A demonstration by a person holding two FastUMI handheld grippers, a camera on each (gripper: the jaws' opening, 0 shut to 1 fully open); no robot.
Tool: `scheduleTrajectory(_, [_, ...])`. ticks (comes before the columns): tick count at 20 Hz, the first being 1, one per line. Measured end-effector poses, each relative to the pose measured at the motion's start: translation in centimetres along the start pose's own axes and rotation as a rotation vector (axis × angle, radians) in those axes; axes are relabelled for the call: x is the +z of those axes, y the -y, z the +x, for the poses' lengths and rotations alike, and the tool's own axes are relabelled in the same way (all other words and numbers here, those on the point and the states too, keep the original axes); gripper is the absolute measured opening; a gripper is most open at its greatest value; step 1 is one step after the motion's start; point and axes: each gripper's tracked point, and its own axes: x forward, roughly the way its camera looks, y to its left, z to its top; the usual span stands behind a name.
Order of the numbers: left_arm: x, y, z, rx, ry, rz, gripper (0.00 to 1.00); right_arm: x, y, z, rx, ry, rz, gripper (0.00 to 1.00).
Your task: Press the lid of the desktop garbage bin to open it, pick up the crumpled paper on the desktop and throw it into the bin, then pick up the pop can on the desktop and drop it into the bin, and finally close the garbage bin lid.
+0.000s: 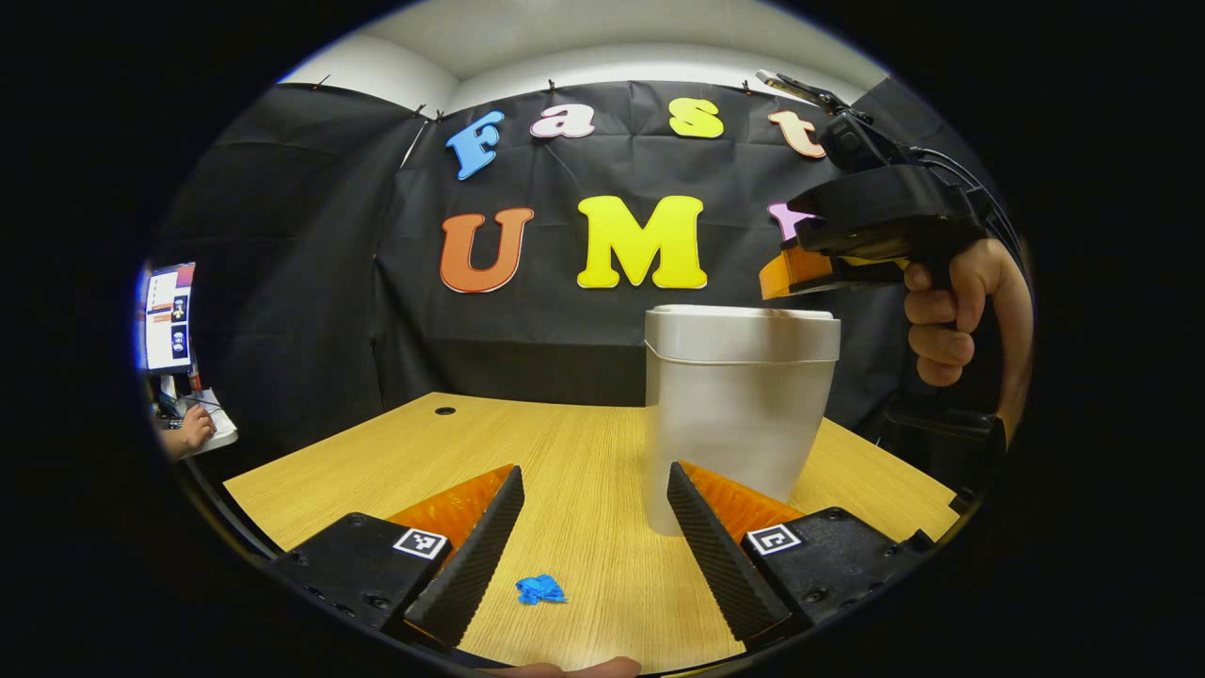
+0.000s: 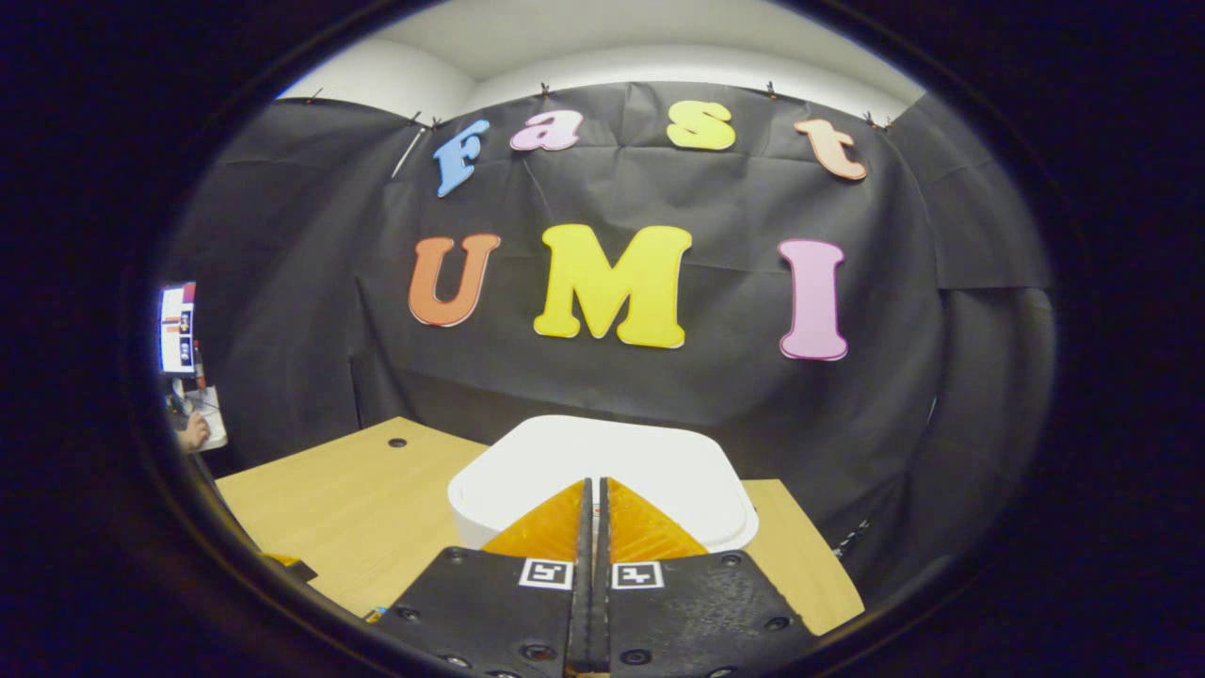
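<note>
No readable brand or writing on the task items; each gripper body carries small square black-and-white marker tags. White garbage bin [image 1: 740, 405] stands upright on the wooden desk [image 1: 358, 471], its lid [image 2: 602, 466] down flat. Left gripper [image 1: 595, 527] sits low over the desk with fingers spread wide apart, nothing between them; the bin is just behind its right-side finger, which covers part of the bin's base. Small blue crumpled paper [image 1: 540, 589] lies on the desk between the left gripper's fingers, close to the camera, touching neither. Right gripper [image 2: 595, 513] has fingers pressed together, empty, tips just over the lid's near edge; contact unclear. In the left gripper view it hangs above the bin's right rim, held by a hand [image 1: 951, 311]. Far left: a monitor [image 1: 169, 318] and another person's hand [image 1: 193, 428].
</note>
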Motion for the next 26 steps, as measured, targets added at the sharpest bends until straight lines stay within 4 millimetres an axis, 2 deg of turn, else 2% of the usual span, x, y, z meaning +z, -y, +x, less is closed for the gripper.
scheduleTrajectory(2, [-0.2, 0.0, 0.0, -0.001, -0.007, -0.005, 0.99, -0.9, 0.2, 0.4, -0.014, -0.034, 0.0, 0.01])
scheduleTrajectory(3, [-0.3, 0.1, 0.1, 0.0, -0.012, -0.007, 0.99, -2.1, 0.1, 0.4, -0.013, -0.075, -0.039, 0.0])
scheduleTrajectory(4, [-0.4, 0.0, 0.1, 0.002, -0.014, -0.008, 0.99, -1.2, 0.1, 0.2, -0.018, -0.049, -0.049, 0.0])
scheduleTrajectory(7, [-0.8, 0.2, 0.2, 0.001, -0.029, -0.012, 0.99, -2.1, 0.3, 0.3, -0.009, -0.081, 0.008, 0.02])
scheduleTrajectory(11, [-1.1, 0.4, 0.2, -0.004, -0.036, -0.013, 0.99, -2.2, 0.4, 0.2, 0.043, -0.105, 0.088, 0.02])
scheduleTrajectory(14, [-1.1, 0.4, 0.2, -0.005, -0.042, -0.016, 0.99, -2.1, 0.3, -1.8, 0.072, -0.151, 0.149, 0.02])
scheduleTrajectory(18, [-1.2, 0.1, 0.3, 0.008, -0.041, -0.013, 0.99, -0.7, 0.6, -4.4, 0.076, -0.079, 0.145, 0.01])
scheduleTrajectory(20, [-1.2, 0.2, 0.4, 0.008, -0.042, -0.018, 1.0, -1.1, 0.8, -5.2, 0.084, -0.069, 0.149, 0.01])
scheduleTrajectory(21, [-1.2, 0.1, 0.4, 0.009, -0.043, -0.015, 1.0, -1.3, 0.7, -5.5, 0.095, -0.07, 0.151, 0.01])
scheduleTrajectory(22, [-1.1, 0.0, 0.4, 0.016, -0.039, -0.008, 1.0, -2.2, 0.4, -6.2, 0.1, -0.078, 0.149, 0.01])
scheduleTrajectory(26, [-1.0, -0.4, 0.8, 0.025, -0.035, -0.009, 0.99, -5.3, 0.5, -7.1, 0.086, -0.133, 0.099, 0.04])
